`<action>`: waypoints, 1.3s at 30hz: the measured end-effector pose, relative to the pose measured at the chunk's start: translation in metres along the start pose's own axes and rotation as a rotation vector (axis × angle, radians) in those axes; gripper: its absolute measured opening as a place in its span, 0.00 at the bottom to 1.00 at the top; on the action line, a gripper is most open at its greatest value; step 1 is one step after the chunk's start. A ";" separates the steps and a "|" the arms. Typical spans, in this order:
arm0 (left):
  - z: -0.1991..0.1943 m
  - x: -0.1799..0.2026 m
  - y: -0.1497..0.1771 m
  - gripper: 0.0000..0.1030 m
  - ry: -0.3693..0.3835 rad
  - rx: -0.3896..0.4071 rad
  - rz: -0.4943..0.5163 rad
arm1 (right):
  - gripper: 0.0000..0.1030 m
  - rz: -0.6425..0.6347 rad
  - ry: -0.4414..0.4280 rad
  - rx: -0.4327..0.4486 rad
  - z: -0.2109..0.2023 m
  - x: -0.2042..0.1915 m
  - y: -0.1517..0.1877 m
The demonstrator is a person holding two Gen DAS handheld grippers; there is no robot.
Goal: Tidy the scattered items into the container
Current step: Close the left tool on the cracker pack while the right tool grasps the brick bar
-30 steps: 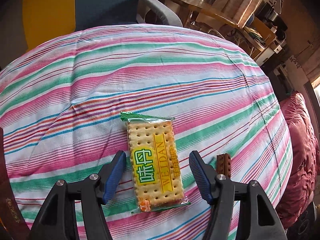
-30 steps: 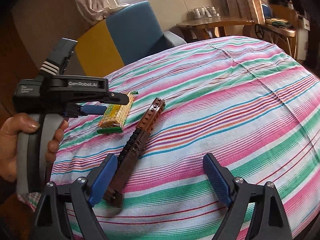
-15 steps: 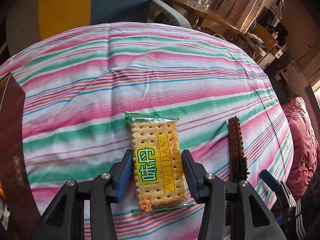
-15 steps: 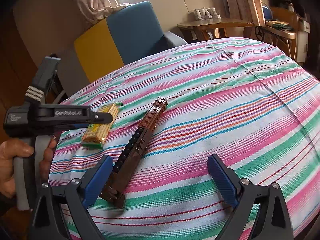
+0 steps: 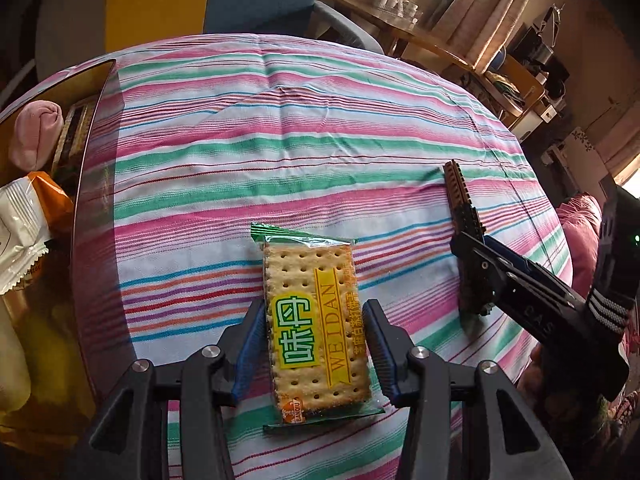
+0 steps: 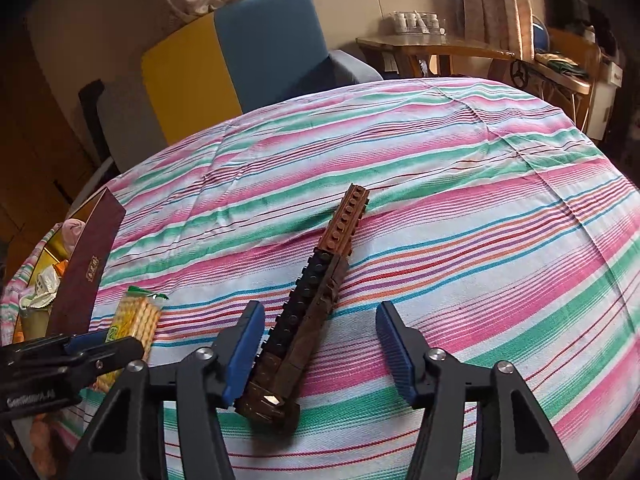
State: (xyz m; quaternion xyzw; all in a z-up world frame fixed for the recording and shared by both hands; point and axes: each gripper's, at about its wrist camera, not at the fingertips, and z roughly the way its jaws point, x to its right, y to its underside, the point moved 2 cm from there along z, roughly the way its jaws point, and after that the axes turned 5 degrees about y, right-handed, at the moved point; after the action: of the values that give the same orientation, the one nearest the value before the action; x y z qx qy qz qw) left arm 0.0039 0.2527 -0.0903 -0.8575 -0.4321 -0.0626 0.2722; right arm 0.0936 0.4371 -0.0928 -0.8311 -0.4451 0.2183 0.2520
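Observation:
A packet of crackers (image 5: 308,264) in green wrap is clamped between the blue pads of my left gripper (image 5: 313,320), just above the striped cloth. The open maroon box (image 5: 92,160) with a gold inside stands close on its left. A long brown and black brick bar (image 6: 332,256) lies on the cloth. My right gripper (image 6: 319,312) straddles its near end with its jaws closing. The left pad is against the bar and the right pad stands clear of it. The right wrist view also shows the packet (image 6: 136,316) and the box (image 6: 88,264) at the left.
The box holds a pink rolled sock (image 5: 36,132) and a white and orange packet (image 5: 24,224). A round table under striped cloth (image 5: 280,140) carries everything. Beyond it are a yellow and blue armchair (image 6: 240,56) and a wooden side table (image 6: 432,44).
My left gripper shut on the cracker packet and carried it left, bringing the box into view. My right gripper shifted over the brick bar and its jaws narrowed.

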 end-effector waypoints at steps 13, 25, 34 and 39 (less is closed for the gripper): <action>-0.001 0.004 0.008 0.56 0.030 0.012 0.061 | 0.29 -0.221 -0.081 -0.039 -0.017 -0.026 0.027; 0.006 0.009 0.004 0.57 -0.026 0.028 0.095 | 0.55 -0.218 0.054 -0.055 -0.003 -0.042 0.019; 0.012 0.021 0.011 0.61 -0.119 0.068 0.188 | 0.52 -0.217 0.072 -0.021 -0.006 -0.042 0.024; 0.013 0.022 0.015 0.65 -0.130 0.098 0.201 | 0.49 -0.217 0.067 0.012 -0.009 -0.041 0.030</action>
State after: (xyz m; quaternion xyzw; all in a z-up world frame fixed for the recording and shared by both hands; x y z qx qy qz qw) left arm 0.0276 0.2680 -0.0999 -0.8844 -0.3633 0.0421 0.2900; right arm 0.0970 0.3863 -0.0984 -0.7832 -0.5228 0.1645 0.2937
